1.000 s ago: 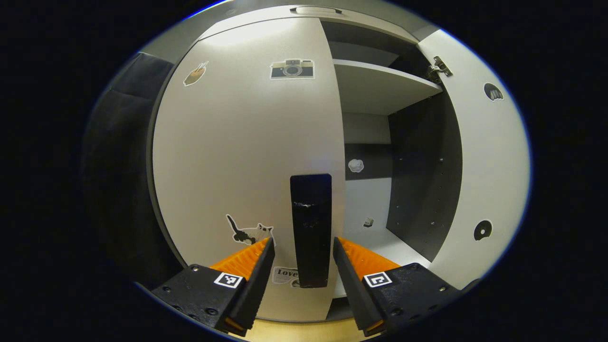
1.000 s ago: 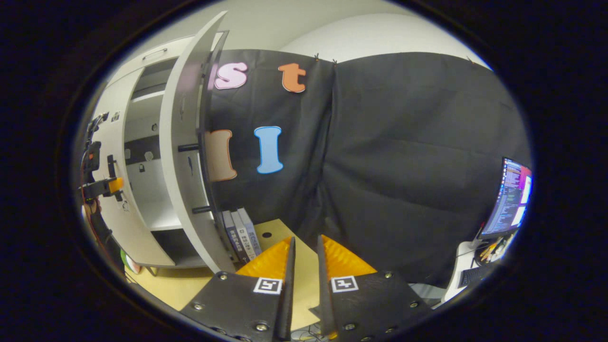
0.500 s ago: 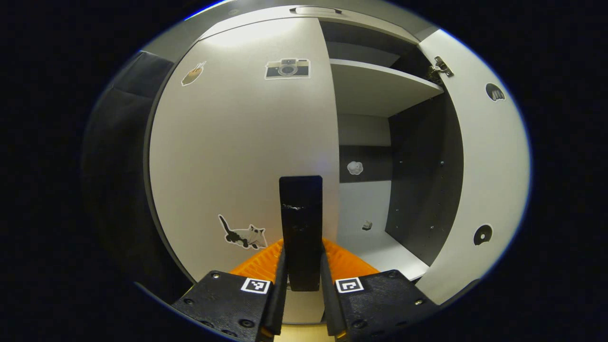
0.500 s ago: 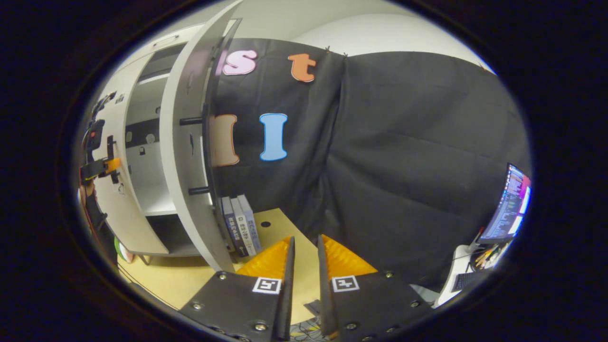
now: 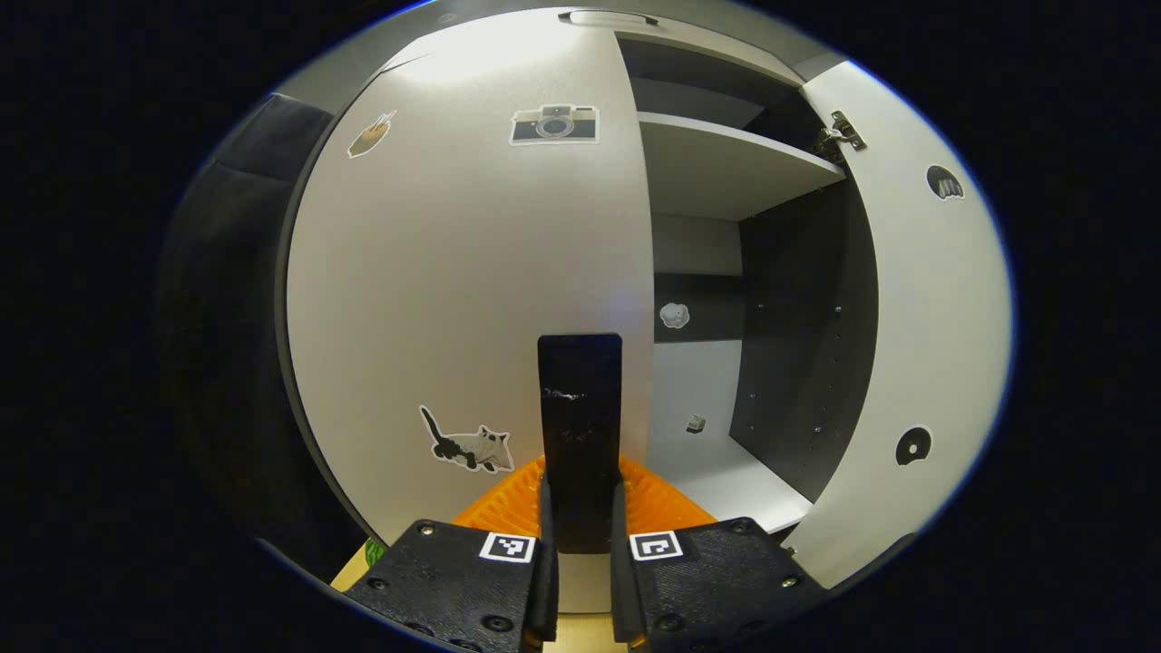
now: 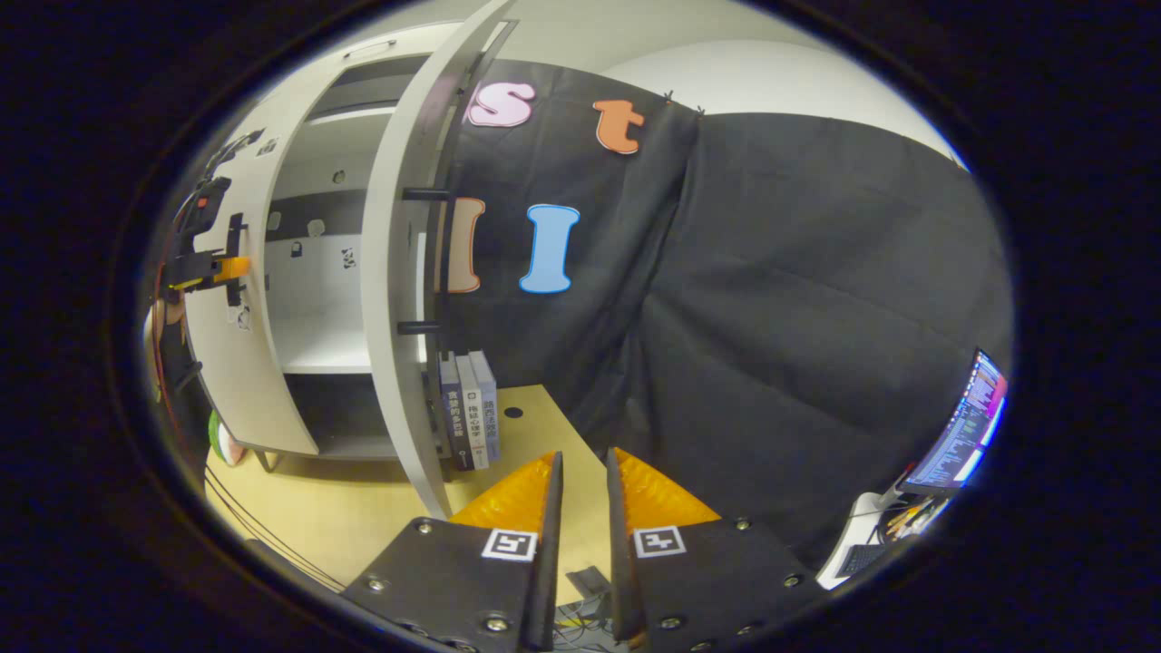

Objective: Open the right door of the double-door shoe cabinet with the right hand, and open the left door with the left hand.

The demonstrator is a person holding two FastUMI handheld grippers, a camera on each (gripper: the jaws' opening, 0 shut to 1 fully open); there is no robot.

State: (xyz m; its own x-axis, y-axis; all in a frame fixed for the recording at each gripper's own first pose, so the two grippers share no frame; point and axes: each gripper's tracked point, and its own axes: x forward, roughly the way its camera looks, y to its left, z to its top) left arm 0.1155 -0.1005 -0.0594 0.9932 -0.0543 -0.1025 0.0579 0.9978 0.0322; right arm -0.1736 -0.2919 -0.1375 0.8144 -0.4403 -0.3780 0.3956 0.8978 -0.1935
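The white left door (image 5: 453, 272) of the shoe cabinet carries several stickers and a black upright handle (image 5: 580, 399). My left gripper (image 5: 581, 481) is shut on the lower part of that handle, one finger on each side. The right door (image 5: 934, 299) stands swung wide open, baring the shelves (image 5: 717, 154) inside. In the right gripper view, the right door (image 6: 390, 272) shows edge-on with its black handle (image 6: 442, 263), and the left gripper (image 6: 218, 268) is far off at the left door. My right gripper (image 6: 583, 462) is shut on nothing, away from the cabinet.
Three books (image 6: 470, 408) stand on the wooden floor (image 6: 317, 517) just behind the open right door. The black cloth wall (image 6: 771, 299) runs to the right of it. A lit monitor (image 6: 961, 426) and cables sit at the far right.
My left gripper went from open around the left door's handle to shut on it. The right gripper has swung a little, so the open right door sits more upright in its view.
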